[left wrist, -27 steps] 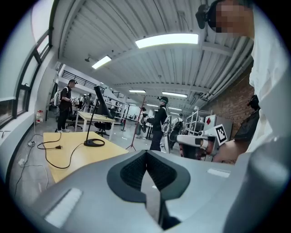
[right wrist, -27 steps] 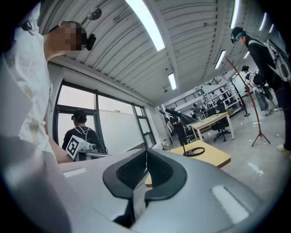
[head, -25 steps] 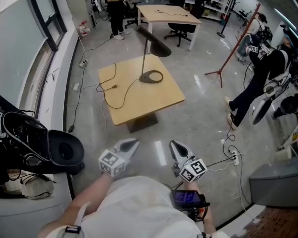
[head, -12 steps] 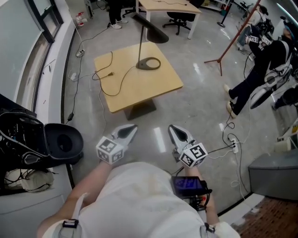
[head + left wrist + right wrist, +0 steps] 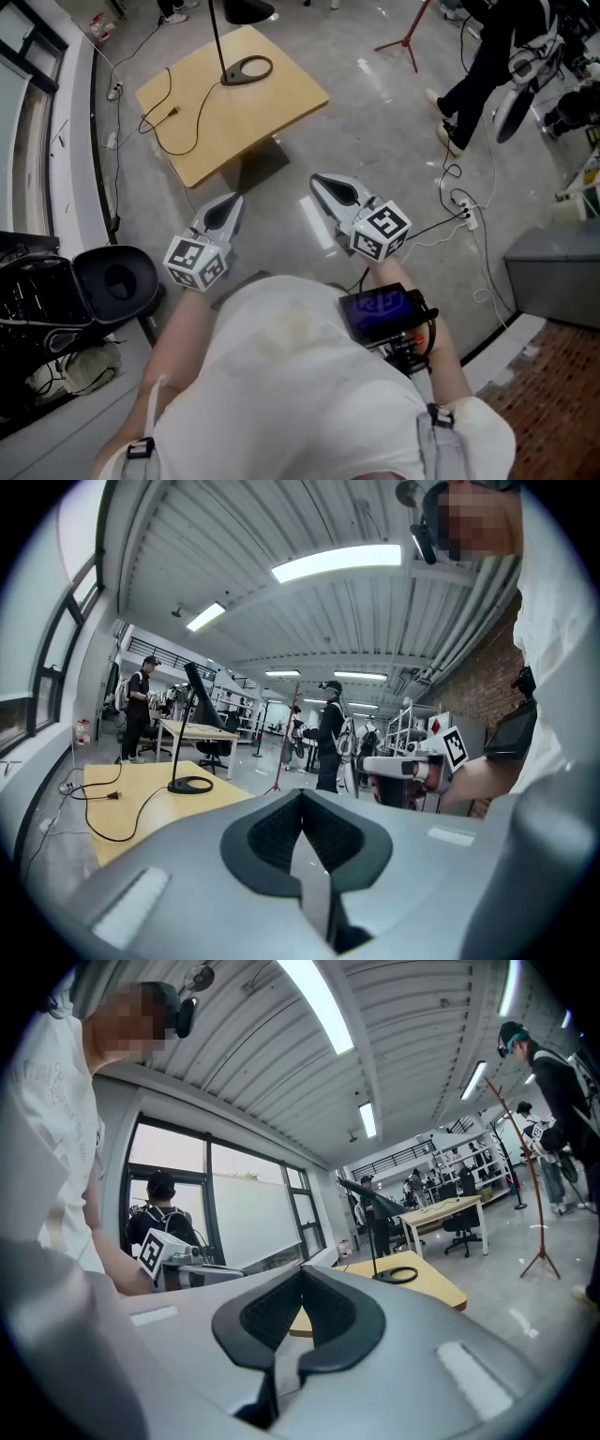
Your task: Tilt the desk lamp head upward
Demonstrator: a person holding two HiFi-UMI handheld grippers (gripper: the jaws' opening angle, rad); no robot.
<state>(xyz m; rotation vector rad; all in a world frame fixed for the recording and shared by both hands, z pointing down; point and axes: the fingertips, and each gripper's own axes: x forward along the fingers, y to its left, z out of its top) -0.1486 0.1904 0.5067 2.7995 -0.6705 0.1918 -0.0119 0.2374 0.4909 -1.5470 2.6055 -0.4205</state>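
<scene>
The black desk lamp stands on a light wooden table [image 5: 234, 103], its ring base [image 5: 247, 69] near the far edge and its stem [image 5: 218, 37] rising to a dark head [image 5: 248, 9] cut off by the top of the head view. The left gripper view shows the lamp [image 5: 190, 785] far ahead on the left, the right gripper view shows the lamp [image 5: 397, 1275] on the right. My left gripper [image 5: 223, 211] and right gripper [image 5: 328, 185] hang over the floor short of the table, both shut and empty, jaws pressed together.
A black power cord [image 5: 173, 112] loops across the tabletop. A black round seat [image 5: 117, 281] sits at my left. Cables and a power strip [image 5: 466, 216] lie on the floor at right, beside a grey cabinet [image 5: 553, 272]. A person [image 5: 487, 47] and a tripod [image 5: 403, 37] stand beyond.
The table and lamp have slid toward the top left of the head view. Both grippers sit higher in it and closer to the table. Their jaws stay shut.
</scene>
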